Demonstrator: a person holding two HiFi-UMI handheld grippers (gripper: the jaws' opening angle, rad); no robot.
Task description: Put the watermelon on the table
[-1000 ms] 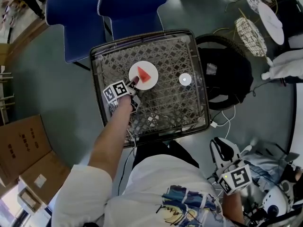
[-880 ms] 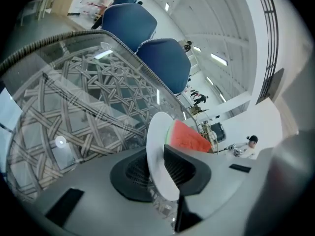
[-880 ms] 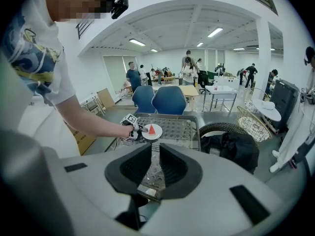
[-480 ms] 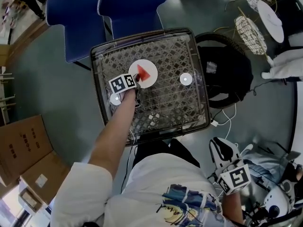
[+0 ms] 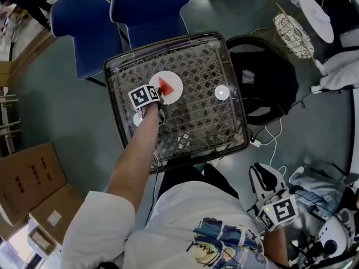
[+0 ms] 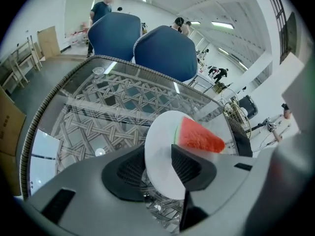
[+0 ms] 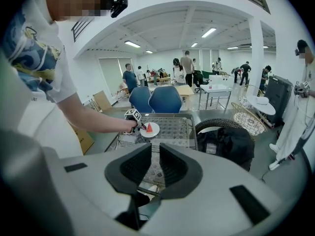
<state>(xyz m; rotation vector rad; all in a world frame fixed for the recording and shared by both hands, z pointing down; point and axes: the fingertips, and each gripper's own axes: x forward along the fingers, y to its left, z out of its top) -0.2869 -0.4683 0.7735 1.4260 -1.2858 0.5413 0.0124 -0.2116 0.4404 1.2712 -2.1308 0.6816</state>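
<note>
- On the table (image 5: 197,125), the watermelon (image 5: 166,86) lies on a white plate (image 5: 175,95).
- At the plate's near edge is the left gripper (image 5: 158,97); its jaws are opening, with the plate's rim between them.
- Well apart from the table, the right gripper (image 5: 262,174) hangs low with jaws a little apart and nothing between them.
</note>
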